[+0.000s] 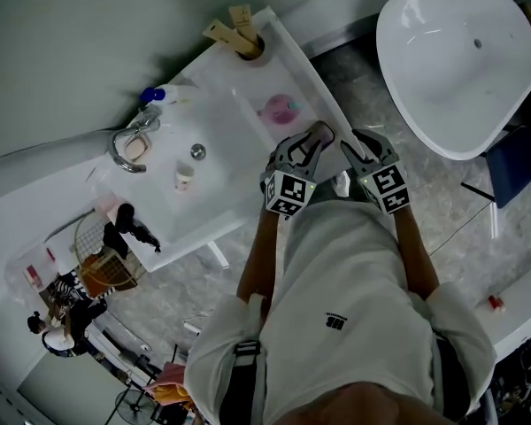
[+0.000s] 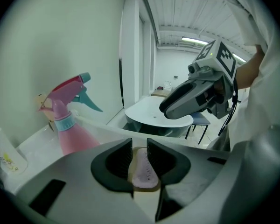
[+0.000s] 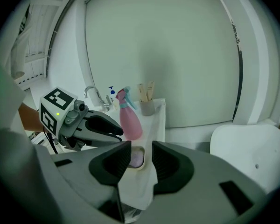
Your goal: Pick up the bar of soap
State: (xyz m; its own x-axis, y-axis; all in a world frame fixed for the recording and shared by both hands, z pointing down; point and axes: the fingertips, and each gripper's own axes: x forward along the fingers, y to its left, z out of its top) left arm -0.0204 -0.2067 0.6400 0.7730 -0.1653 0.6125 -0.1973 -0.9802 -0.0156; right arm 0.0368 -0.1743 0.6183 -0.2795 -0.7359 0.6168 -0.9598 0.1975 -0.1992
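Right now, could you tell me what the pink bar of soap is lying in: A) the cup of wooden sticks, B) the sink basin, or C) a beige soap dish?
C: the left gripper view shows the bar of soap lying in the beige soap dish.

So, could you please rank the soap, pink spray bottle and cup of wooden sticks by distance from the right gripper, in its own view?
1. Soap, just ahead of the right gripper.
2. Pink spray bottle, behind the soap, slightly left.
3. Cup of wooden sticks, farthest back.
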